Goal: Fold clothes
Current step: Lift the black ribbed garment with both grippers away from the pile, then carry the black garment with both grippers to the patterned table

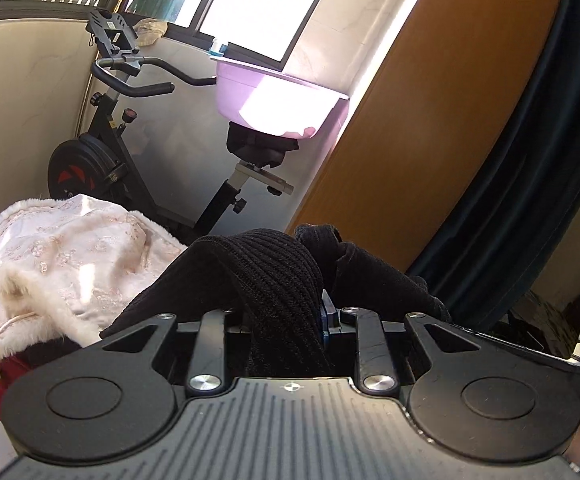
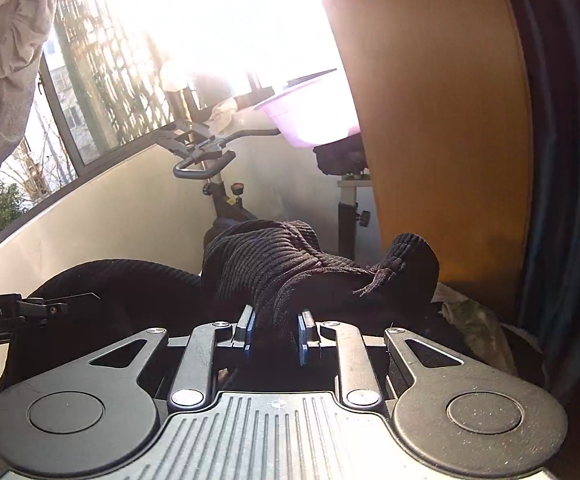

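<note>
A black ribbed knit garment (image 1: 265, 276) is bunched and held up in the air between both grippers. My left gripper (image 1: 285, 320) is shut on one part of it; the cloth drapes over and hides the left finger. The garment also shows in the right wrist view (image 2: 273, 268), where my right gripper (image 2: 275, 332) is shut on another bunch of it, blue pads pressing the cloth from both sides. The left gripper's body (image 2: 21, 312) shows at the left edge of the right wrist view.
An exercise bike (image 1: 129, 148) stands by the window with a purple basin (image 1: 277, 104) on its seat. A cream fur-trimmed garment (image 1: 57, 268) lies at left. A wooden panel (image 1: 430, 120) and dark curtain (image 1: 530, 184) stand at right. Grey cloth (image 2: 5, 48) hangs at upper left.
</note>
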